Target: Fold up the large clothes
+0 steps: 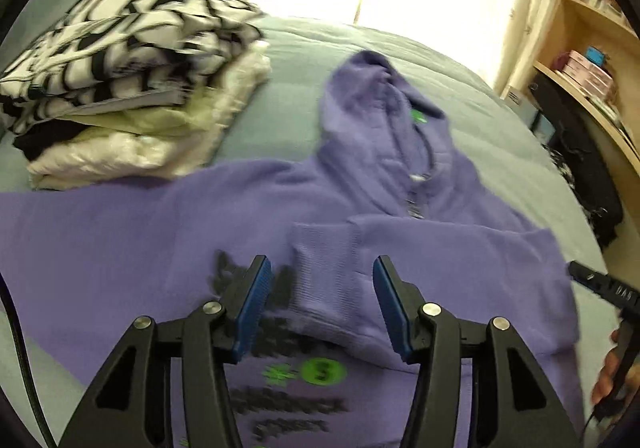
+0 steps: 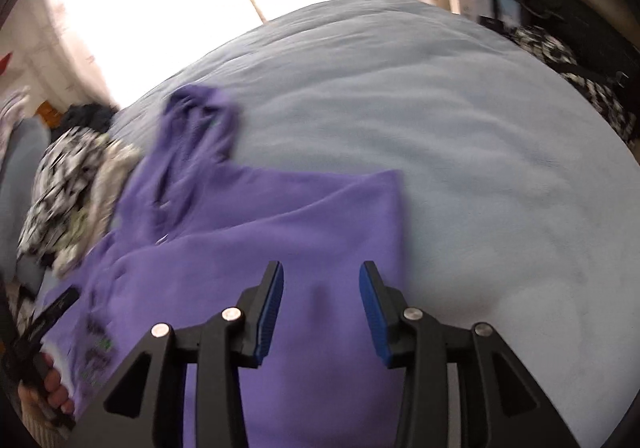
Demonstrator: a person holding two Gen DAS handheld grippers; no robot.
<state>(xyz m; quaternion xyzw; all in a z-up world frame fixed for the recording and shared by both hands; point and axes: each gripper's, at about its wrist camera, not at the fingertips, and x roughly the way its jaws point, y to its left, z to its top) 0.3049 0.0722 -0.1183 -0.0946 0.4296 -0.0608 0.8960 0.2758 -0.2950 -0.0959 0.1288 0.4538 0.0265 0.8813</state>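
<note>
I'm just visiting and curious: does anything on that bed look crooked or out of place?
Only mid-fold untidiness. The purple hoodie has one sleeve folded across its chest, while its hood lies rumpled and twisted to one side. The folded pile beside it looks neat.

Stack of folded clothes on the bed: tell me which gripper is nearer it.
Left. The left gripper hovers over the purple hoodie beside the stack of folded clothes; the right gripper is over the hoodie's far edge.
</note>
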